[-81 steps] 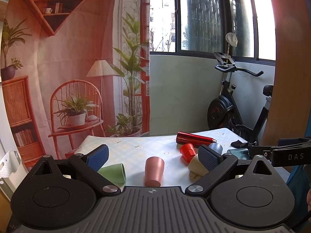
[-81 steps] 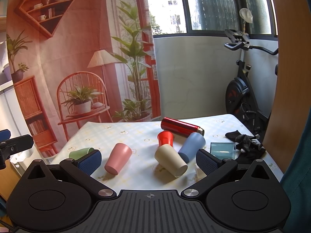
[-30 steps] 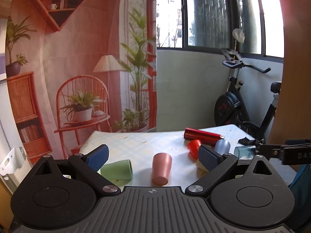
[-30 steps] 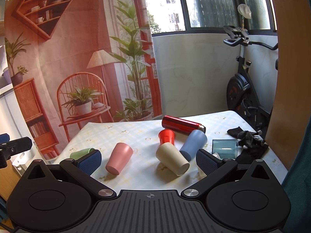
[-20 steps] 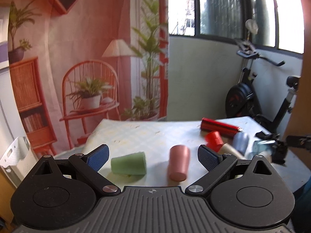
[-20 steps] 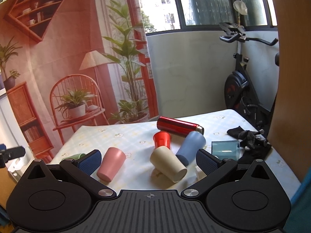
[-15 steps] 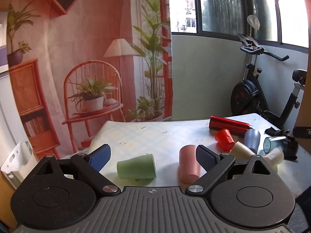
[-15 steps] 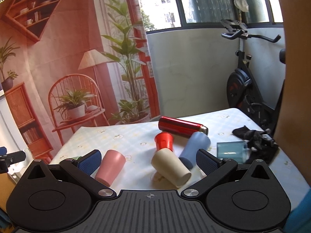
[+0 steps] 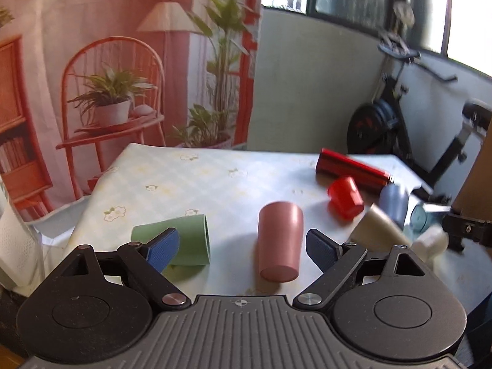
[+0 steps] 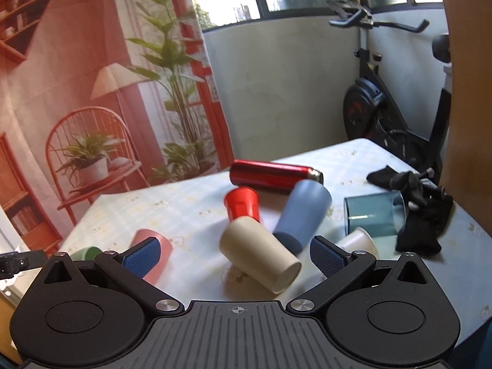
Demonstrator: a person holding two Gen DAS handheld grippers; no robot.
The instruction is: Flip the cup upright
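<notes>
Nothing flipped yet; left claw (image 9: 241,246) wide open, empty, lined up on pink cup (image 9: 279,240) lying on its side near the tabletop's (image 9: 184,184) near edge; right claw (image 10: 235,253) also wide open, empty, over beige cup (image 10: 259,253); grasp and flip both remain.

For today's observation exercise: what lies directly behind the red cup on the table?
Behind the red cup lies a red flask on its side, beside the blue cup. Whether cup and flask touch is unclear; the cup covers the flask's lower edge.
</notes>
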